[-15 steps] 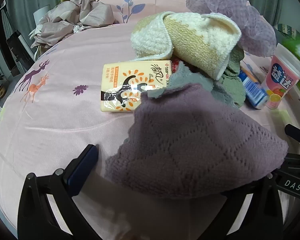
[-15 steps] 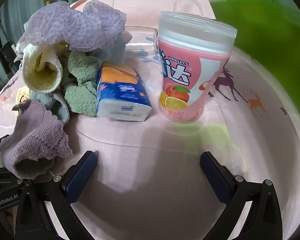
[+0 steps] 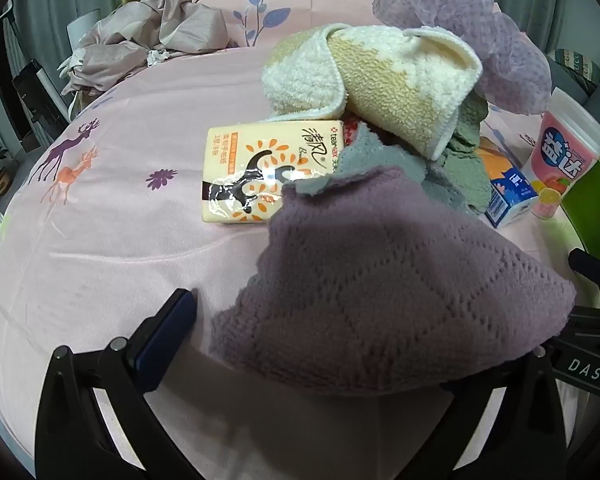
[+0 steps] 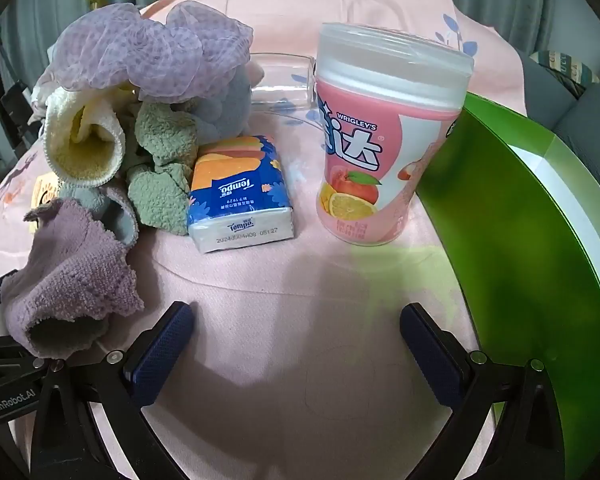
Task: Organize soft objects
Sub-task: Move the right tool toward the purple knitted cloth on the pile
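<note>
1. Against half a second ago, the green bin (image 4: pixel 520 240) beside the pink canister (image 4: pixel 384 136) now reads sharp rather than blurred; the purple cloth (image 3: pixel 380 288) has barely shifted, so sorting has probably not advanced.
2. The cloth lies well left of the canister, over the left gripper (image 3: pixel 340 344), hiding one finger; whether it is clamped cannot be told.
3. The right gripper (image 4: pixel 296 340) stands apart, empty.

A pink gum canister (image 4: pixel 384 140) stands beside a blue tissue pack (image 4: pixel 240 192), a green bin (image 4: pixel 520 220) alongside.
</note>
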Demonstrator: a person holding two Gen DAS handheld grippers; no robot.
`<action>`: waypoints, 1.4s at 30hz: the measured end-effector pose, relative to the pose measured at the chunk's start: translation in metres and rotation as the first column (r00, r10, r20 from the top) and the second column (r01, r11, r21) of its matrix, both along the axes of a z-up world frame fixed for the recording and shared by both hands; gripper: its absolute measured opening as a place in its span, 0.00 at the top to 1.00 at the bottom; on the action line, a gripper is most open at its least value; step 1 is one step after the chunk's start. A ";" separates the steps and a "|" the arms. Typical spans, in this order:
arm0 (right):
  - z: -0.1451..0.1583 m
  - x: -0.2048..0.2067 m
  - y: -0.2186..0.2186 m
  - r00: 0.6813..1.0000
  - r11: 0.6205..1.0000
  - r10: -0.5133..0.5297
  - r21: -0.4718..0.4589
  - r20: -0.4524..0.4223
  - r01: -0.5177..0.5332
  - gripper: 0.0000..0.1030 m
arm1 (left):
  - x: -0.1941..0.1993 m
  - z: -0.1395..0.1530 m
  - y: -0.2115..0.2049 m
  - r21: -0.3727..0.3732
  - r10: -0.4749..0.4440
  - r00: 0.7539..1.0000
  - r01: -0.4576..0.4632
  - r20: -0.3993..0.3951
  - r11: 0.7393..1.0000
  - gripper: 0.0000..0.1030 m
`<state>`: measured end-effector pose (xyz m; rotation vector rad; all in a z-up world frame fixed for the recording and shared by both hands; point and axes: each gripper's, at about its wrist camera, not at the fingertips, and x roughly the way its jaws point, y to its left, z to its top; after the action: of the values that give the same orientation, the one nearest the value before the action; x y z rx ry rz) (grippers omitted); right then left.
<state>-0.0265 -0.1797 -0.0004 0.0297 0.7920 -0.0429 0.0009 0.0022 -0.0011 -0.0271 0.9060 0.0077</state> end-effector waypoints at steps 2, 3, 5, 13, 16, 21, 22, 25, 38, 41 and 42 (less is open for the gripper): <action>0.000 0.000 0.000 1.000 1.000 0.000 0.000 0.000 0.000 0.00 | 0.000 0.000 0.000 0.000 0.000 1.000 0.000 0.001 1.000 0.01; 0.000 0.000 0.000 1.000 1.000 0.000 0.000 0.000 0.000 0.00 | 0.000 0.000 0.000 0.000 0.000 1.000 0.000 0.001 1.000 0.01; 0.000 0.000 0.000 1.000 1.000 0.000 0.000 0.000 0.000 0.00 | 0.001 -0.001 0.000 0.001 0.000 1.000 0.000 0.002 1.000 0.01; 0.000 0.000 0.000 1.000 1.000 0.000 0.000 0.001 0.000 0.00 | -0.001 0.000 0.000 0.001 0.000 1.000 0.000 0.003 1.000 0.01; 0.000 0.000 0.000 1.000 1.000 0.000 0.000 0.001 0.000 0.00 | -0.001 0.000 0.000 0.001 0.000 1.000 0.000 0.004 1.000 0.01; 0.000 0.000 0.000 1.000 1.000 0.000 0.001 0.001 0.000 0.00 | -0.001 0.000 0.000 0.001 0.000 1.000 0.000 0.005 1.000 0.01; 0.000 0.000 0.000 1.000 1.000 0.000 0.000 0.001 0.000 0.00 | 0.000 0.001 0.000 0.003 0.000 1.000 0.000 0.003 1.000 0.01; 0.000 0.000 0.000 1.000 1.000 0.000 0.000 0.000 0.000 0.00 | -0.001 0.000 -0.001 0.004 0.000 1.000 0.000 0.004 1.000 0.01; 0.009 0.003 0.006 0.999 0.999 -0.028 0.020 -0.023 0.028 0.00 | -0.004 0.007 0.006 -0.032 -0.026 0.999 0.024 -0.048 0.999 0.01; 0.015 -0.004 0.010 0.999 0.999 -0.005 0.036 -0.041 0.007 0.00 | -0.009 0.014 0.013 -0.077 -0.027 0.996 0.021 -0.082 0.997 0.02; 0.018 -0.007 0.010 0.999 0.999 -0.002 0.046 -0.040 0.004 0.00 | -0.011 0.017 0.016 -0.089 -0.008 0.996 0.000 -0.091 0.996 0.02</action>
<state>-0.0334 -0.1695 0.0174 0.0739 0.8324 -0.0284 -0.0101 0.0184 0.0162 -0.1086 0.9974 -0.0350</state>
